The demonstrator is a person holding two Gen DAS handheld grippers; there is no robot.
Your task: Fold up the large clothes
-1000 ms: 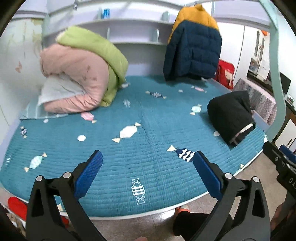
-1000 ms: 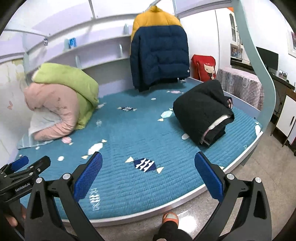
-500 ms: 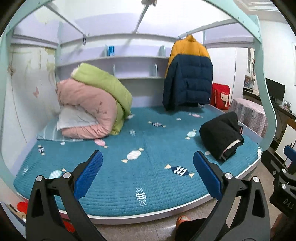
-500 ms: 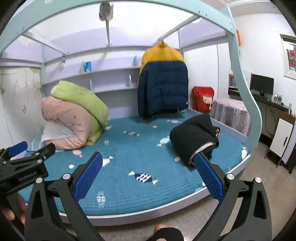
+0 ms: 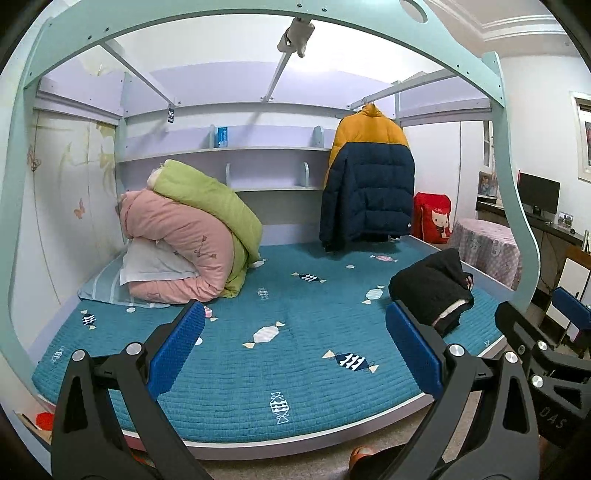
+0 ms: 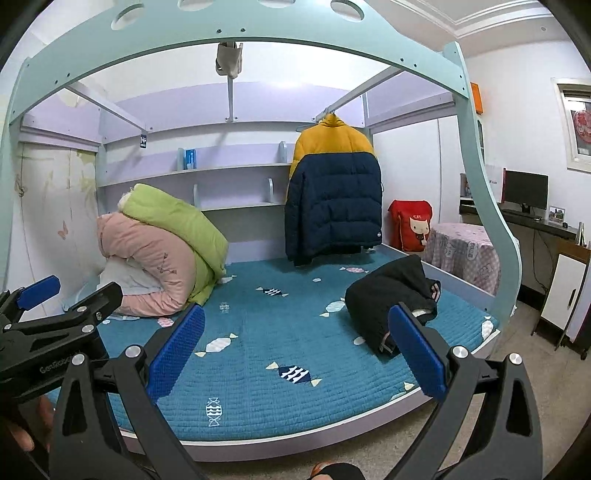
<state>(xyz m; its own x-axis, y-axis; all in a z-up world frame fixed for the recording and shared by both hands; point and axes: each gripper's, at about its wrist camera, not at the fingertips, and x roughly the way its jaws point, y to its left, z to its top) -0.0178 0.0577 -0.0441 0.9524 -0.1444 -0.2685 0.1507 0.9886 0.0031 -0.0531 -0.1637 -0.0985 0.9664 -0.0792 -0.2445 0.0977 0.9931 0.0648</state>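
Note:
A black garment [image 5: 432,291] [image 6: 391,295] lies folded in a bundle at the right side of the teal bed cover [image 5: 295,354] [image 6: 273,339]. A yellow and navy puffer jacket [image 5: 367,184] [image 6: 332,199] hangs from a rail at the back. My left gripper [image 5: 295,341] is open, held in front of the bed's front edge, with nothing between its blue pads. My right gripper [image 6: 297,339] is open too, equally far back and empty. Each gripper shows at the edge of the other's view.
Pink and green quilts [image 5: 192,236] [image 6: 162,258] are piled over a pillow at the back left. A light-blue bed frame arch [image 5: 258,22] [image 6: 236,29] spans overhead. Shelves line the back wall. A covered side table [image 6: 461,254], a desk and a monitor stand to the right.
Both grippers have drawn back and tilted up from the bed. The whole bed frame and room now show. The folded black garment has not moved.

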